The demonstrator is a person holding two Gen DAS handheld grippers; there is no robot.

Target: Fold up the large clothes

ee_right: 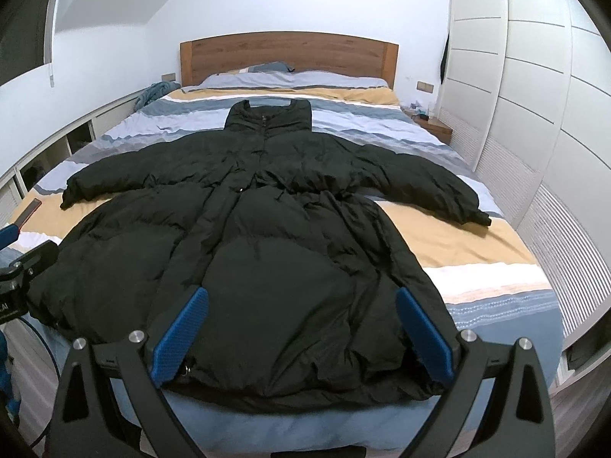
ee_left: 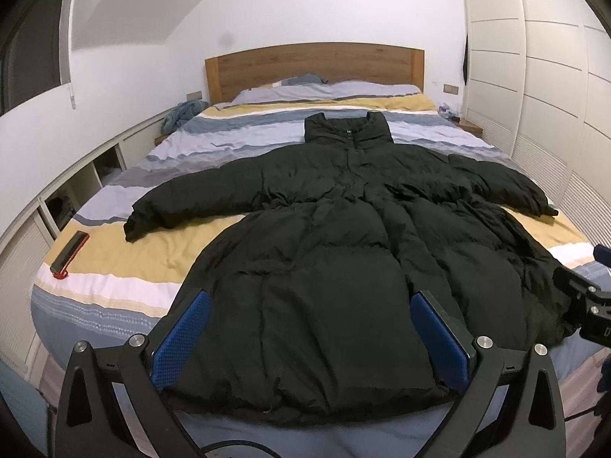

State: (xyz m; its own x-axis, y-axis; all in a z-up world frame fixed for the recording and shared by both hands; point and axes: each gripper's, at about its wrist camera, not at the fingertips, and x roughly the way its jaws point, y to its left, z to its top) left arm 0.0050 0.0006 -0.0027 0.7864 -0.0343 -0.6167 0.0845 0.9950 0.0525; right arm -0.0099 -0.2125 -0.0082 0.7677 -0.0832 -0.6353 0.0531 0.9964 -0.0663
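Black puffer coat (ee_left: 328,252) is laid flat, front up, on the striped bed (ee_left: 114,252); collar toward the wooden headboard (ee_left: 313,65), both sleeves spread sideways. Hem is seen lying along the bed's foot edge. Left claw (ee_left: 310,337) is held above the hem, pads wide apart, nothing gripped. Right claw (ee_right: 301,336) likewise spread and empty. Bare duvet is seen beside each sleeve. A red-and-black object (ee_left: 70,253) is noted near the bed's left edge.

A black coat (ee_left: 328,252) lies on bedding (ee_left: 114,263) striped blue, yellow, white and grey; the headboard (ee_left: 313,63) is brown wood.
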